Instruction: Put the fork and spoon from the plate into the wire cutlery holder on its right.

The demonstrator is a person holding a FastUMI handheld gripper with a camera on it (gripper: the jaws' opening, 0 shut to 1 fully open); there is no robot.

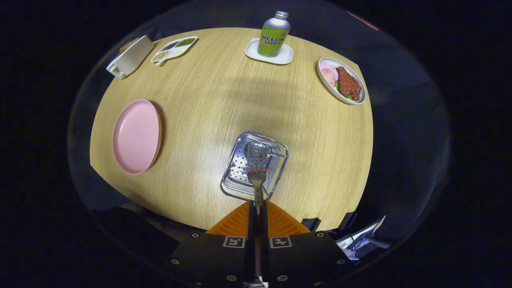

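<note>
Closest to the lens, at the bottom centre of the frame, the gripper (pixel 257 208) has its two fingers pressed together on the handle of the fork (pixel 256 170), so the tongs are closed and holding that utensil. Its handle runs straight up the frame from between the fingers, and the tines point away from the camera, toward the far side of the table (pixel 224 92). So the fork's long axis lies along the fingers' own line, which I take to be deliberate: held by the handle end, it can go into the holder head first.

Just beyond the fingertips, under the fork's head, sits the wire cutlery holder (pixel 240 178), seen from above through its open top, its perforated metal floor showing. The tines hang over that opening; whether they are already below the rim I cannot tell. A rounded metal shape at the fork's tip may be the spoon already inside, but it overlaps the tines too closely to be sure.

Left of centre lies the pink plate (pixel 136 137), bare on top, well apart from the holder.

Farther off: at upper right a white dish of meat (pixel 342 81); at top centre a soda bottle (pixel 273 34) on a small white tray (pixel 285 57); at upper left a divided dish (pixel 174 48) and a white box (pixel 130 57).
</note>
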